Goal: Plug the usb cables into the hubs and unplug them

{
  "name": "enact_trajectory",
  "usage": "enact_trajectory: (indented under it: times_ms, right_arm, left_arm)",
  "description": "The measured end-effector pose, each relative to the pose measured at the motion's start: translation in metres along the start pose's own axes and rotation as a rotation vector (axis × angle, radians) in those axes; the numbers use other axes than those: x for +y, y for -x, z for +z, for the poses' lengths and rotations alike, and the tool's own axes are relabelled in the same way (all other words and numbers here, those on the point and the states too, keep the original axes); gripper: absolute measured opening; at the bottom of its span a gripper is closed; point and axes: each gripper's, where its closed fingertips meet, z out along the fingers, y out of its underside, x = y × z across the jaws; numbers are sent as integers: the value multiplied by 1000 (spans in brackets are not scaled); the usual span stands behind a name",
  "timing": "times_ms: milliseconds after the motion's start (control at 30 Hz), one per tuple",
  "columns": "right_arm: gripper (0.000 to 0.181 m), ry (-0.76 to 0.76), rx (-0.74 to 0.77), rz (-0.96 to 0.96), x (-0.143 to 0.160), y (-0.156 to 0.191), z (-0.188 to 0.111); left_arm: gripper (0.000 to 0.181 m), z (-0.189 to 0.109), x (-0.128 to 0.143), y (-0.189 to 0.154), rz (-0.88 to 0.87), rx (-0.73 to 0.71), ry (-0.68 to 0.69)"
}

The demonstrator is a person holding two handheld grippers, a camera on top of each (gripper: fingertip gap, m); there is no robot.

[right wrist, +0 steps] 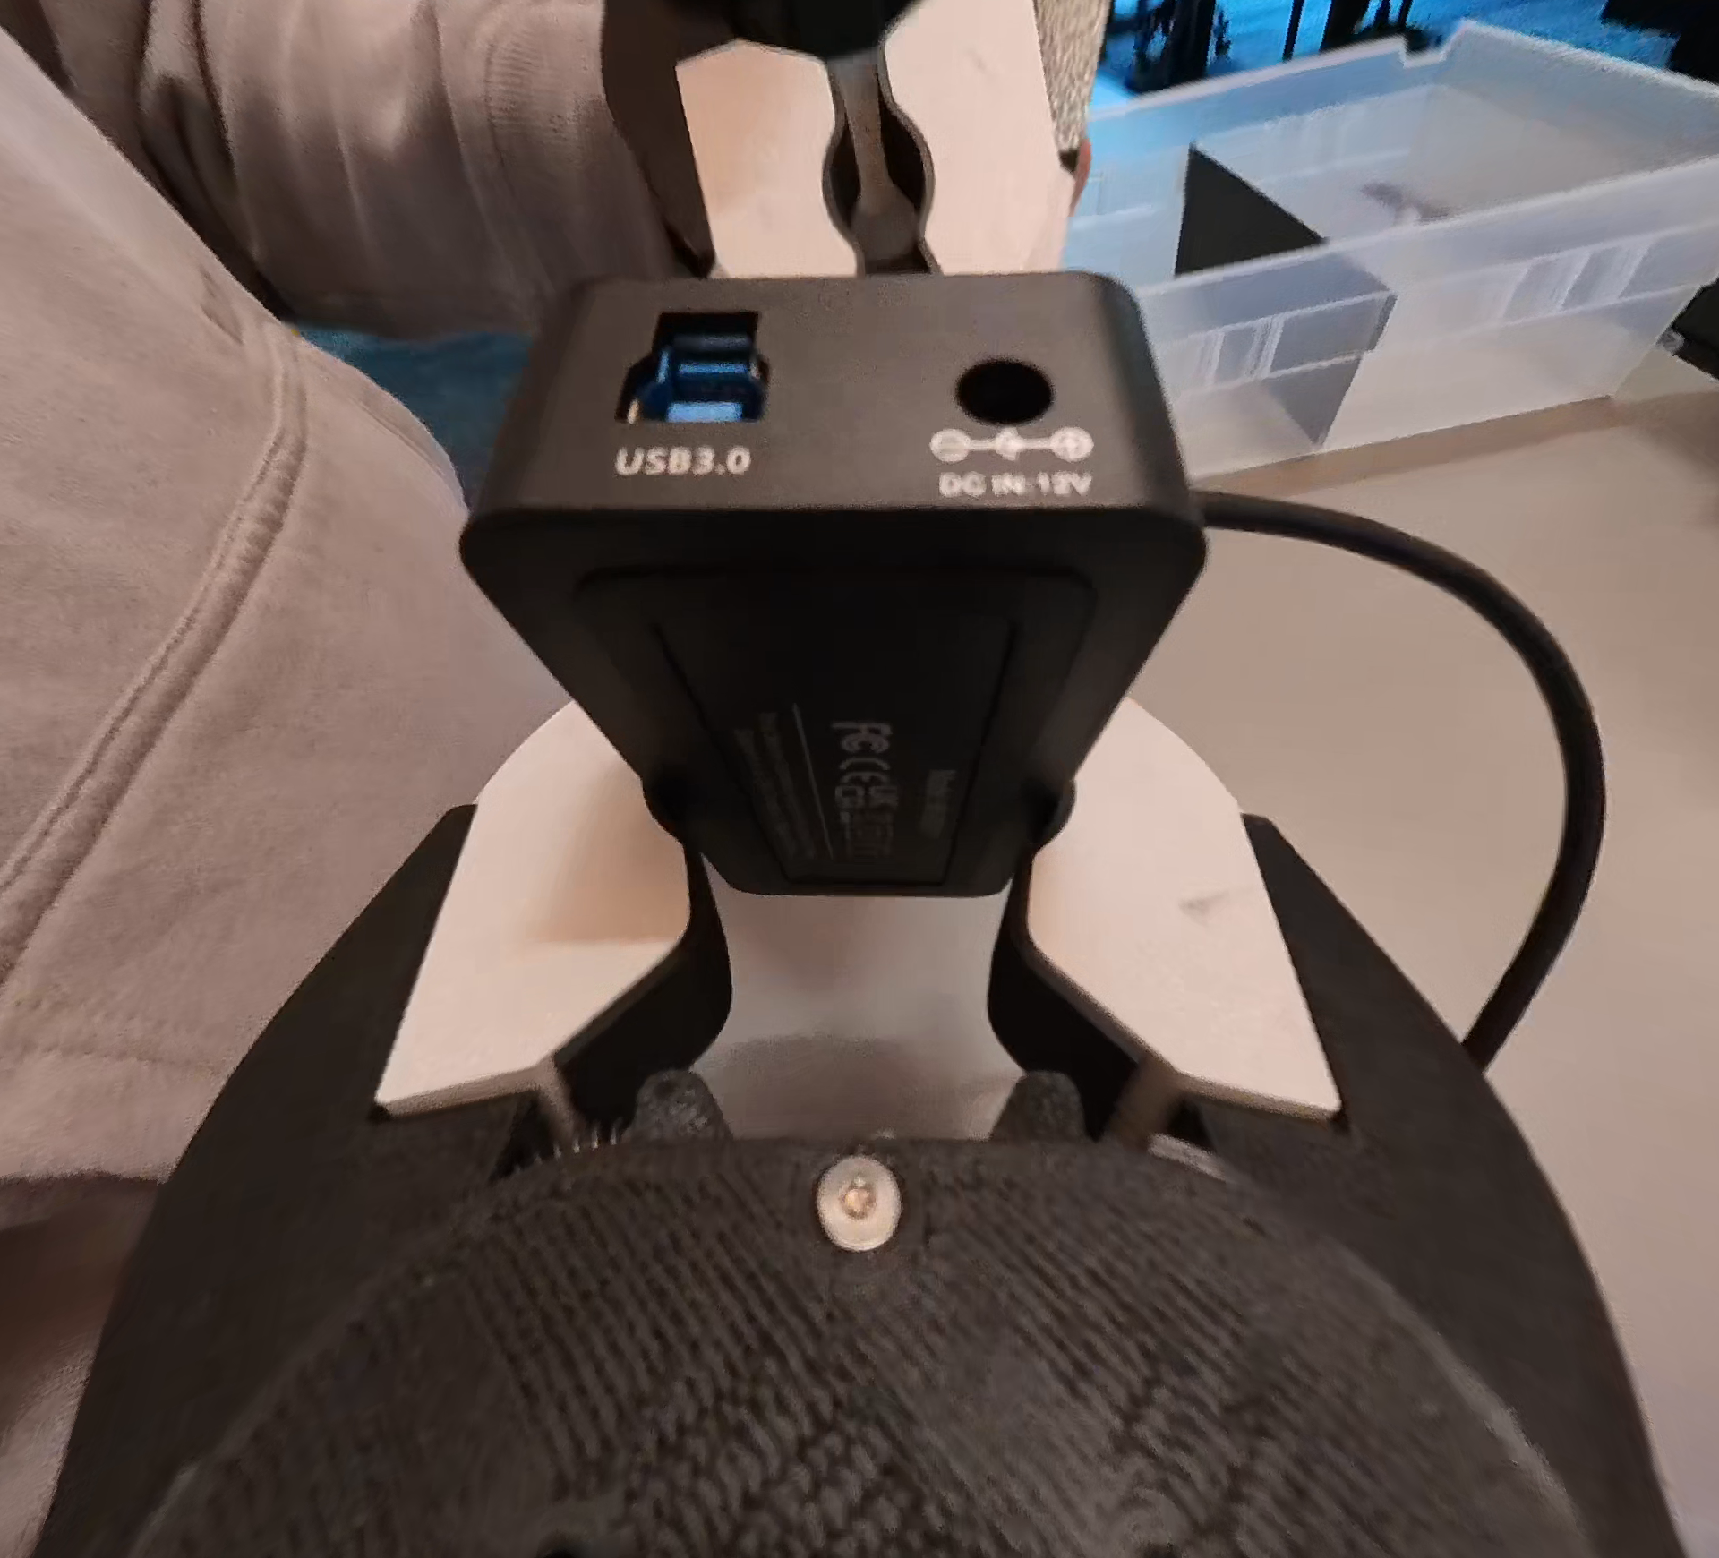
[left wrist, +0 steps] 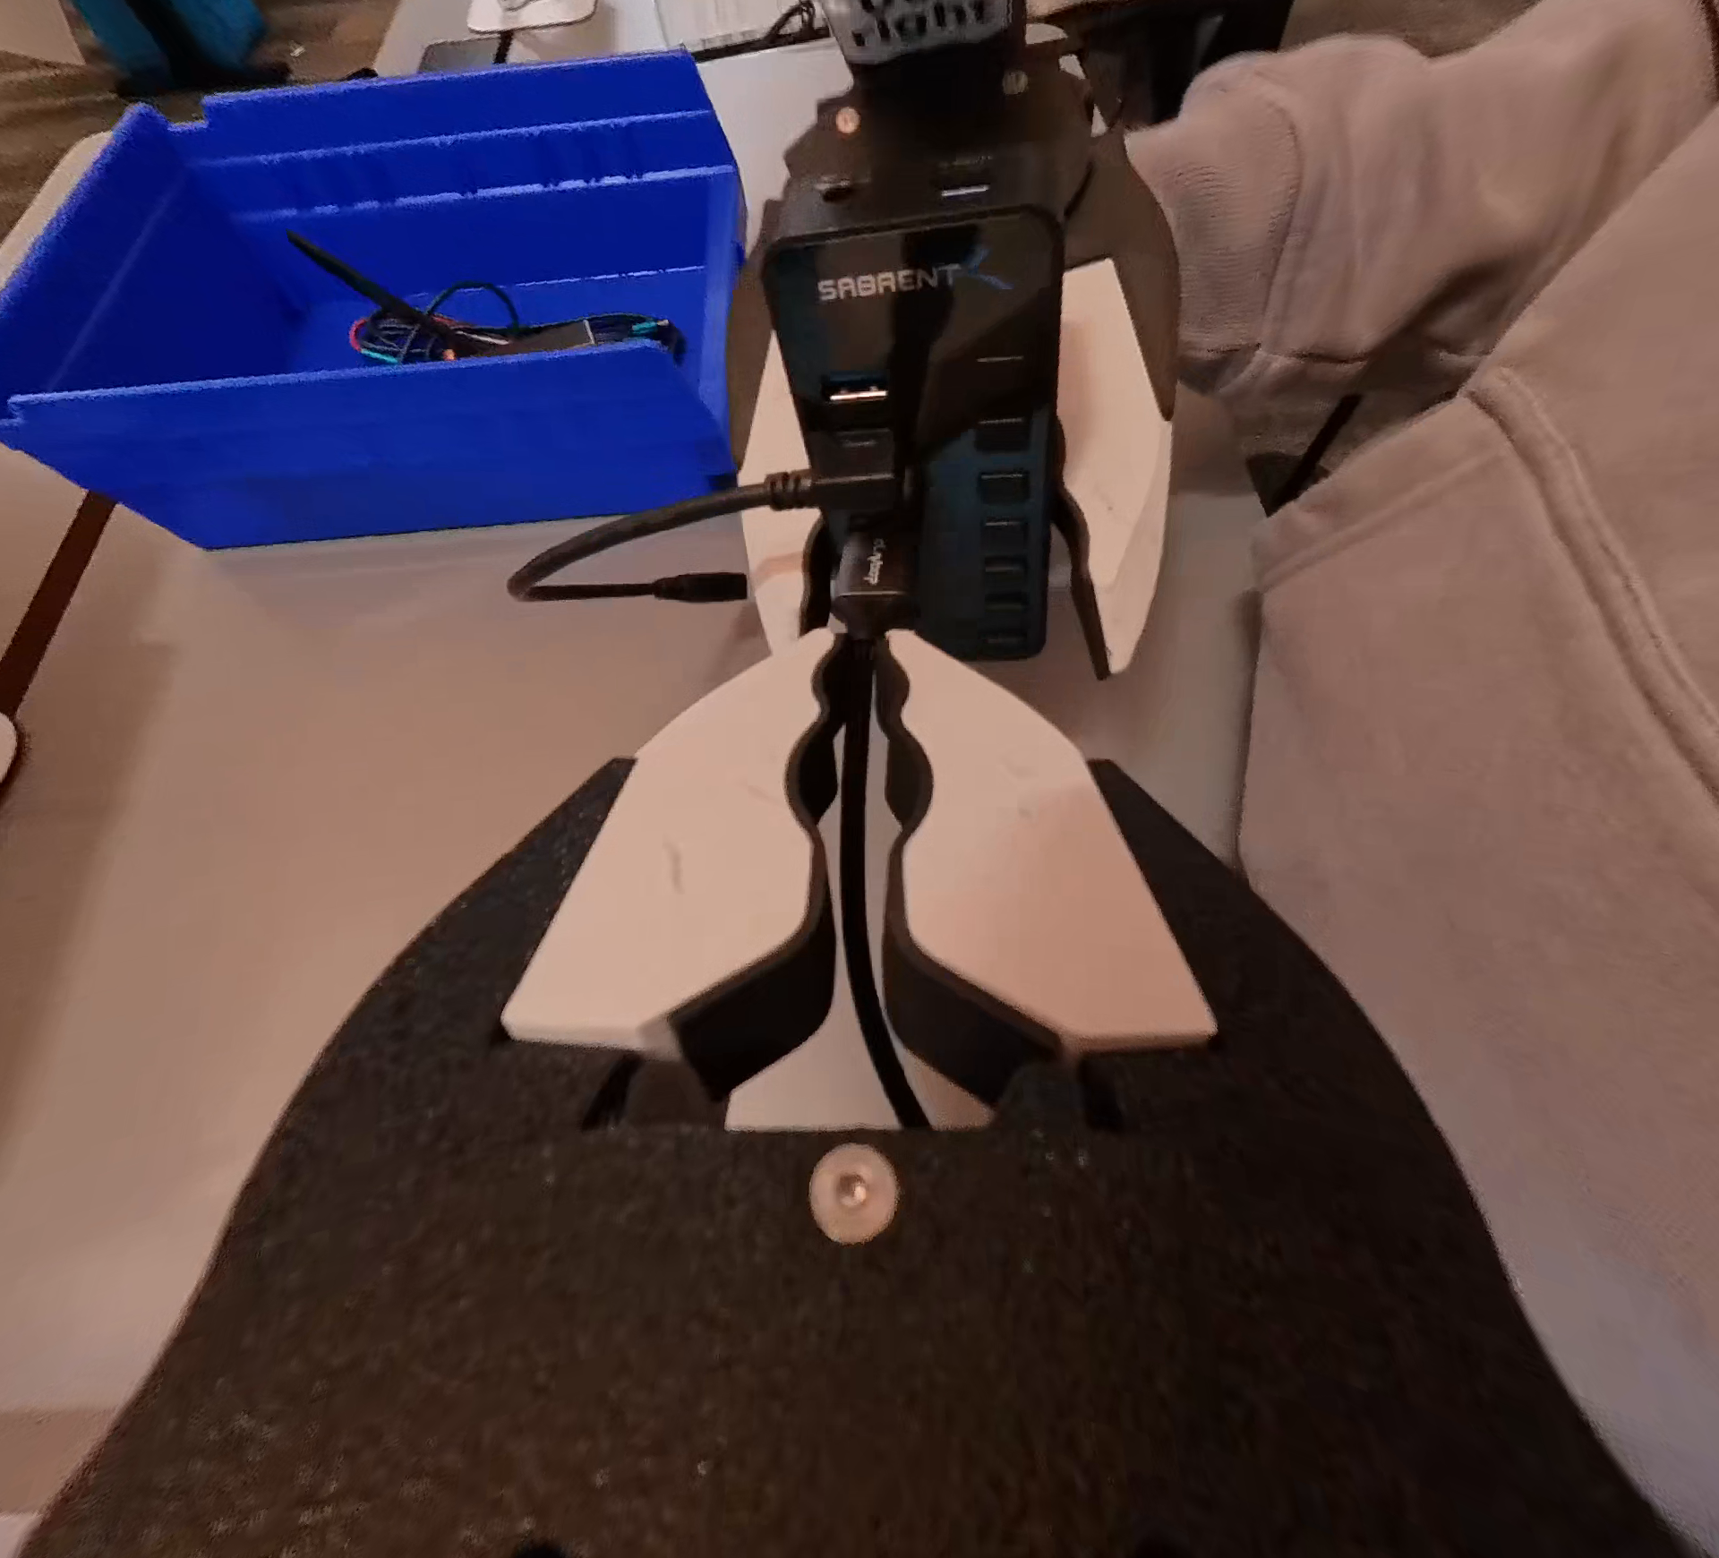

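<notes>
Two grippers work: right gripper (right wrist: 860,806) clamps the hub (left wrist: 916,397); left gripper (left wrist: 860,657), pinching the cable plug (left wrist: 870,574) at the hub's face, judged mid-plugging; next needs straight travel.

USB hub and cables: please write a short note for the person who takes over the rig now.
Left gripper: fingers shut on a black USB cable, just behind its plug, which sits at the hub's port column; whether it is fully seated cannot be told.
Right gripper: shut on the black USB hub, held off the table.
Second black cable is at a port higher up, leading left.
Blue bin holds spare wires.
Left: confirm seating, then unplug both.
</notes>
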Motion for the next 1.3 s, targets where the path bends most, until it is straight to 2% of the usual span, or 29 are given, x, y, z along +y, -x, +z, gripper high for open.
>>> enact_trajectory:
  times_ms: [100, 200, 333, 433, 500, 567, 633, 700, 733, 867, 967, 1100, 1300]
  right_arm:
    - [71, 112, 13, -50, 10, -4, 3]
    - [71, 78, -15, -30, 8, -2, 3]
    - [71, 95, -24, -27, 15, -2, 5]
    - [71, 35, -13, -7, 8, -5, 4]
    - [71, -1, 18, -6, 0, -11, 0]
    - [71, -22, 58, -11, -7, -17, -11]
    - [71, -67, 117, -4, -21, -26, -30]
    - [71, -148, 205, -3, -46, -39, -57]
    - [71, -188, 276, 13, -58, -50, -75]
    - [71, -390, 460, 113, -104, -87, -151]
    - [72, -519, 606, 250, -110, -125, -202]
    - [72, -732, 582, 505, -96, -162, -243]
    - [71, -1007, 364, 826, -67, -193, -260]
  left_arm:
    - [3, 4, 11, -1, -7, 5, 37]
    - [3, 3, 9, -2, -55, 11, -13]
    - [3, 6, 16, -4, -73, -1, -9]
    - [6, 0, 10, -1, -113, -22, -52]
    - [30, -17, -2, 12, -120, -119, -100]
    - [46, -48, -24, 30, -142, -258, -214]
    - [50, -84, -35, 46, -153, -423, -313]
    - [52, -108, -24, 58, -157, -567, -313]
    - [54, -113, -16, 59, -172, -593, -299]
    - [59, -96, 22, 41, -280, -501, -236]
    - [61, -75, 44, 26, -342, -419, -194]
    - [61, -54, 54, 13, -374, -341, -169]
    - [60, -36, 56, 4, -384, -271, -142]
